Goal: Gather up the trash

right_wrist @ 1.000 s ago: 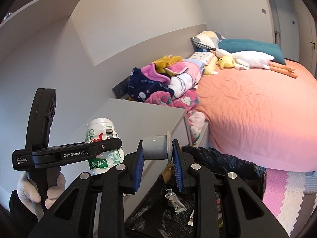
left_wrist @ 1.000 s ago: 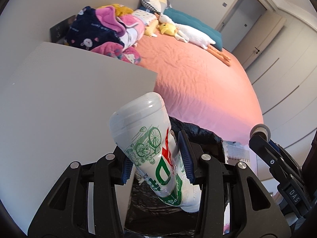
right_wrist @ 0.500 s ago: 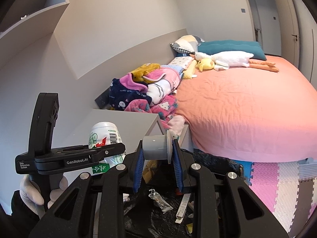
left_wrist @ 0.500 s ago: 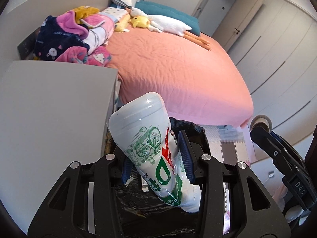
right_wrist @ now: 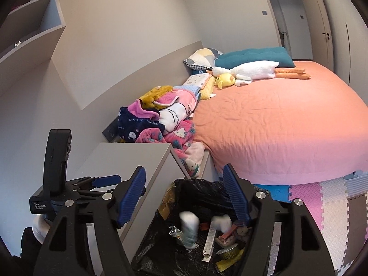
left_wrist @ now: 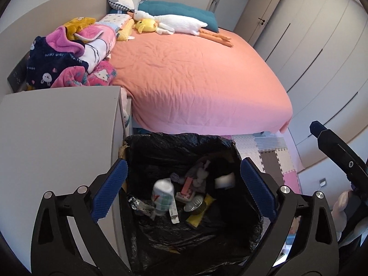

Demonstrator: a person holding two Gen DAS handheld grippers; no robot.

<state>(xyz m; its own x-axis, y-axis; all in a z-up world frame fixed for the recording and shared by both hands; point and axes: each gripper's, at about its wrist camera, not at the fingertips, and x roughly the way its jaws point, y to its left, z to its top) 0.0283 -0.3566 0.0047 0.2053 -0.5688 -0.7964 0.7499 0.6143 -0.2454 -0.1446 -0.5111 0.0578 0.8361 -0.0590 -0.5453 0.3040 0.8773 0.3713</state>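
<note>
A bin lined with a black bag [left_wrist: 179, 138] stands on the floor between the nightstand and the bed. My left gripper [left_wrist: 183, 162] hangs over it, its jaws opening wide with nothing between them. Below, a white bottle with green print [left_wrist: 163, 195] shows blurred among the trash, and a pale cup [left_wrist: 226, 179] lies further right. My right gripper [right_wrist: 184, 171] is also above the bin [right_wrist: 197, 182], jaws opening and empty. From this side the bottle [right_wrist: 189, 225] and the cup [right_wrist: 222, 223] sit inside the bag with wrappers and a foil dish.
A grey nightstand [left_wrist: 57, 126] borders the bin on the left. Behind it is the pink bed [left_wrist: 195, 80] with a heap of clothes [left_wrist: 66, 55] and plush toys. Foam mats [right_wrist: 326, 204] cover the floor to the right. The left tool's black handle [right_wrist: 57, 161] stands at left.
Both grippers let go: the bottle left the left jaws and the cup left the right jaws, and both now lie in the bin. Both tools moved further over the bag.
</note>
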